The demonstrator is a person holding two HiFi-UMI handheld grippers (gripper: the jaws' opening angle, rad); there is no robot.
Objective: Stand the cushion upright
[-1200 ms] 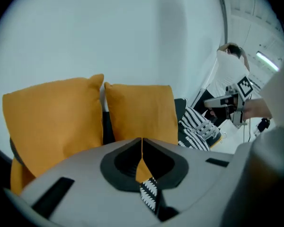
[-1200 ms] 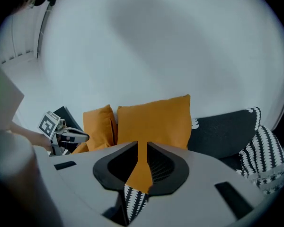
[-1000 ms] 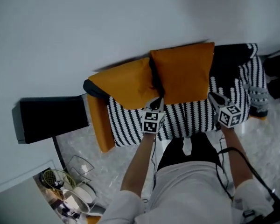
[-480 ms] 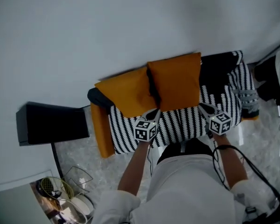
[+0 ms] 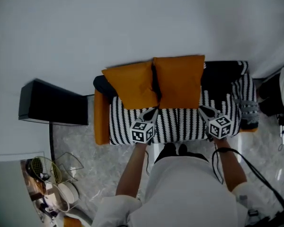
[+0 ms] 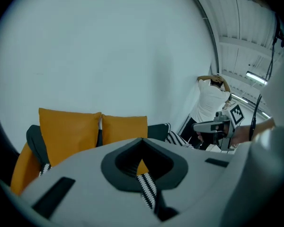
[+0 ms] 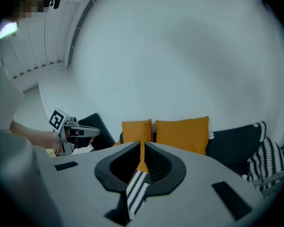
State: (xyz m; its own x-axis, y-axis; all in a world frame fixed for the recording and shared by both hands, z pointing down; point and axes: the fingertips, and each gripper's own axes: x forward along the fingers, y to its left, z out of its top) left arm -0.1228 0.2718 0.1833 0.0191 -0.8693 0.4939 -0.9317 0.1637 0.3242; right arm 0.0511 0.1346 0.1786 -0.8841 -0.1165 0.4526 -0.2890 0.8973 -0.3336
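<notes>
Two orange cushions, one on the left (image 5: 132, 83) and one on the right (image 5: 179, 79), lean upright side by side against the back of a sofa with a black-and-white striped cover (image 5: 180, 122). My left gripper (image 5: 151, 111) hangs shut over the seat's front, just short of the cushions' lower edges. My right gripper (image 5: 202, 110) is shut too, off the right cushion's lower right corner. Neither holds anything. The left gripper view shows both cushions (image 6: 68, 129) beyond the closed jaws. The right gripper view shows them (image 7: 183, 134) the same way.
A dark cushion (image 5: 220, 72) fills the sofa's right end. A black box (image 5: 52, 109) stands left of the sofa by the white wall. A wire rack with bowls (image 5: 47, 174) sits on the marble floor at lower left. Another person (image 6: 210, 103) stands far right.
Both grippers have drawn back and up from the right cushion's lower edge, and now hang apart from it. The cushions stay leaning against the sofa back.
</notes>
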